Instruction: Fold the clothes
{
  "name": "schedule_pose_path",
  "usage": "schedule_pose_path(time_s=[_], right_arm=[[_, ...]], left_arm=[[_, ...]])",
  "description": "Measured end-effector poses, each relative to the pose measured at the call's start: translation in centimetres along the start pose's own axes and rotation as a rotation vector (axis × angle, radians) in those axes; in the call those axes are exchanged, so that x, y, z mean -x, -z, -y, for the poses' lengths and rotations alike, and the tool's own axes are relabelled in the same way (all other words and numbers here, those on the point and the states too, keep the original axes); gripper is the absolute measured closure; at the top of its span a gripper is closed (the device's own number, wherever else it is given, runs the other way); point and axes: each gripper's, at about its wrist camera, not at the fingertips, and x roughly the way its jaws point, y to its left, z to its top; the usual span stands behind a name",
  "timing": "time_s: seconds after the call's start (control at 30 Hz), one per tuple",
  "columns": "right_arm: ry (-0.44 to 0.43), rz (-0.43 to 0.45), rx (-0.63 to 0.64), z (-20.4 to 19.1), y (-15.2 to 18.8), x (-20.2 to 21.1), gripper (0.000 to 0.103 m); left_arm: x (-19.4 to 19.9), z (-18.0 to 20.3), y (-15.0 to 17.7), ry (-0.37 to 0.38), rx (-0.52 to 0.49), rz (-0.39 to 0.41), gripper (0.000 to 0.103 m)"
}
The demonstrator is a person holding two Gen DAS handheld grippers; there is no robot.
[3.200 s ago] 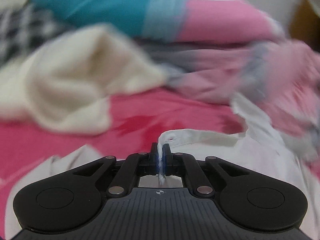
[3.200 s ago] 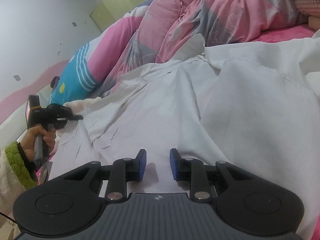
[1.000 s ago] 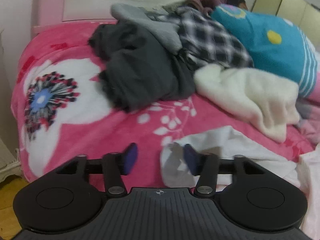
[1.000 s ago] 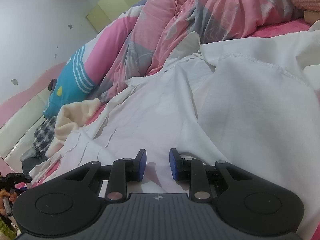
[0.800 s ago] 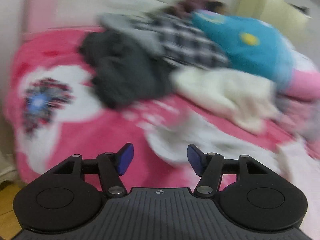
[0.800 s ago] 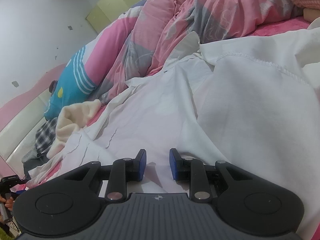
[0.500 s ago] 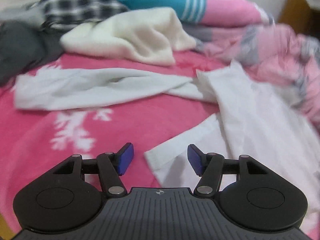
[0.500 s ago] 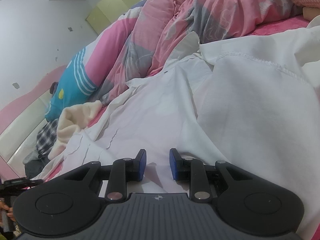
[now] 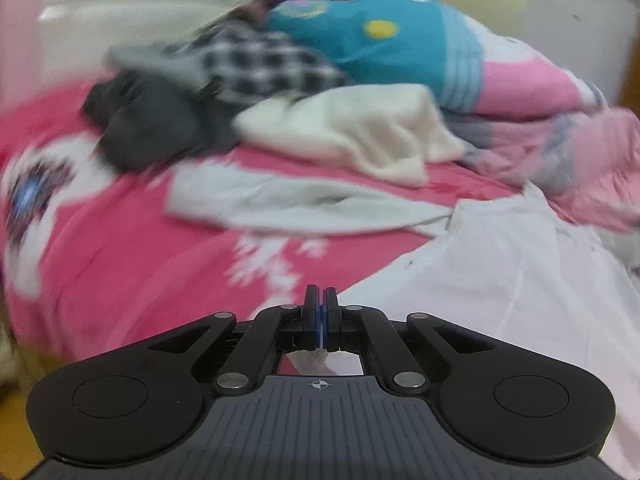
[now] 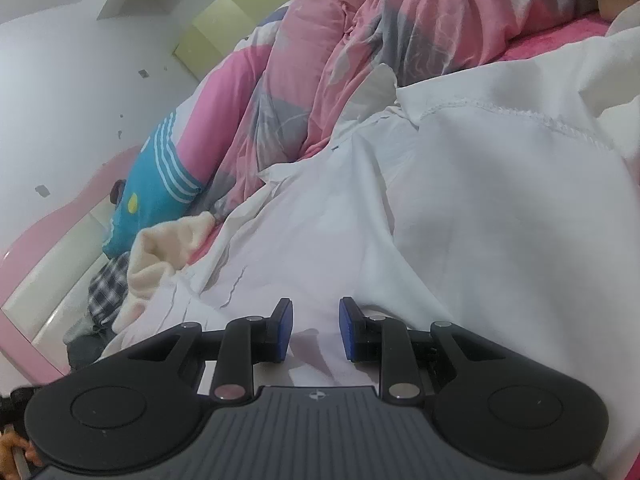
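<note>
A: Where was the wide white thin-cotton shirt (image 9: 500,280) found to lie?

B: It was spread on the pink flowered blanket (image 9: 120,248), ahead and right of the left gripper (image 9: 320,300), its hem edge running diagonally away. That gripper was seen clenched; whether cloth was pinched could not be told.

A: And the right gripper (image 10: 314,330)?

B: It was held partly parted over the shirt's creased front, nothing grasped.

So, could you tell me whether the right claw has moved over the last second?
No. The right claw sits over the same white shirt fold.
</note>
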Motion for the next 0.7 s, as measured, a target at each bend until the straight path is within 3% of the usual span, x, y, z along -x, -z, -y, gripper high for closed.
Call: schedule_pose_path(time_s=[0.17, 0.3, 0.43, 0.53, 0.7], right_arm=[[0.037, -0.016, -0.029, -0.5, -0.4, 0.4, 0.076], [0.004, 0.034, -0.101, -1.8, 0.3, 4.9, 0.059], [-0.009, -0.026, -0.1, -3.7, 2.0, 8.9, 0.059], [0.061, -0.059, -0.155, -3.3, 3.1, 11.0, 0.059], [0.163, -0.004, -0.347, 0.2, 3.3, 12.8, 0.06]], left_arm=[[-0.2, -2.4, 1.6, 0.008, 0.108, -0.048, 0.103], [0.4, -2.2, 1.9, 0.018, 0.096, -0.026, 0.103], [-0.2, -2.3, 2.2, 0.016, 0.089, -0.033, 0.103], [-0.4, -2.1, 2.3, 0.007, 0.086, -0.021, 0.103], [-0.8, -1.6, 2.5, -0.013, 0.055, -0.015, 0.102]])
